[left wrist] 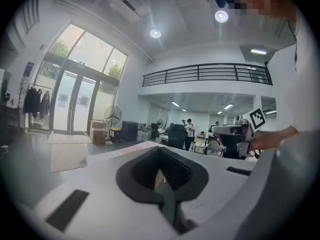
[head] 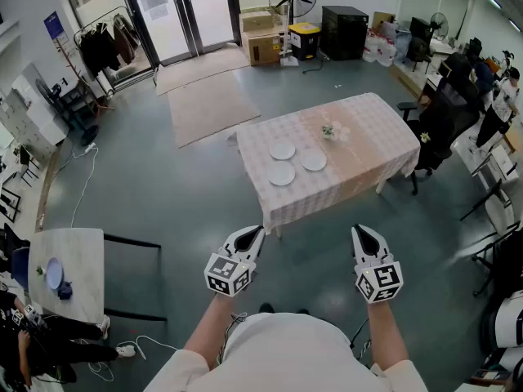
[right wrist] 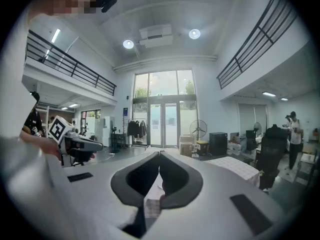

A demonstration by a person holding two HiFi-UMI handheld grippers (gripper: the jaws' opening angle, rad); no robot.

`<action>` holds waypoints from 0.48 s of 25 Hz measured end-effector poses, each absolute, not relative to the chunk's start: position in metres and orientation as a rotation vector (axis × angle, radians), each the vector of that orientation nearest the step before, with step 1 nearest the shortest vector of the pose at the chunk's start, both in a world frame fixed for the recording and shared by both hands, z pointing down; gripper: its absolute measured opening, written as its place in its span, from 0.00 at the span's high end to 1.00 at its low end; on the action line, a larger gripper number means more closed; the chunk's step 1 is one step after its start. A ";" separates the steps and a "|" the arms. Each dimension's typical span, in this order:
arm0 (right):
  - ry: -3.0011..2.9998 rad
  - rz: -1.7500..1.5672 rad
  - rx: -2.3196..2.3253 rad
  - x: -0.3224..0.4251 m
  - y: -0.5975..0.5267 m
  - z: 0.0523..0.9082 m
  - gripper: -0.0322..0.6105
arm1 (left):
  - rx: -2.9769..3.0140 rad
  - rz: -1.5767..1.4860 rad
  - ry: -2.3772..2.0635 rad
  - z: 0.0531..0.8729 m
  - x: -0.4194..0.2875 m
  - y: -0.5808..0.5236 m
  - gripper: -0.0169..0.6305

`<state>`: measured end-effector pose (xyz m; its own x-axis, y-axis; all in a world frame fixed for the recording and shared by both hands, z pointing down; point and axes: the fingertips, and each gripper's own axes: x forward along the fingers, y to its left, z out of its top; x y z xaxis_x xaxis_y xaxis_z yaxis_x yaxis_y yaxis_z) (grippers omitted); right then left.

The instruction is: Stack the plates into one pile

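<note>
1. Well, the plates show only from the head view; the tongs' own bodies block them elsewhere.
2. Left tongs and right tongs: both closed tight, empty, well short of the desk.
3. Three plates lie apart there, flowers nearby.

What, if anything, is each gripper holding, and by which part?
Nothing. Left gripper and right gripper are both shut and empty; the plates lie on the table ahead.

The small pale thing near the plates is too small to tell.
</note>
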<state>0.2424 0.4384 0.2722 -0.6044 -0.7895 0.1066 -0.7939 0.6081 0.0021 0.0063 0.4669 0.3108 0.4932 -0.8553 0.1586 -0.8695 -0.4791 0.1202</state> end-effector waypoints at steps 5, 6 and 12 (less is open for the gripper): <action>-2.731 0.058 1.334 0.242 0.440 0.269 0.92 | 2.550 0.112 -1.491 0.308 0.007 0.467 0.96; -2.730 0.058 1.334 0.241 0.440 0.268 0.92 | 2.550 0.110 -1.490 0.307 0.007 0.468 0.96; -2.733 0.063 1.331 0.239 0.446 0.266 0.92 | 2.548 0.106 -1.489 0.306 0.007 0.472 0.96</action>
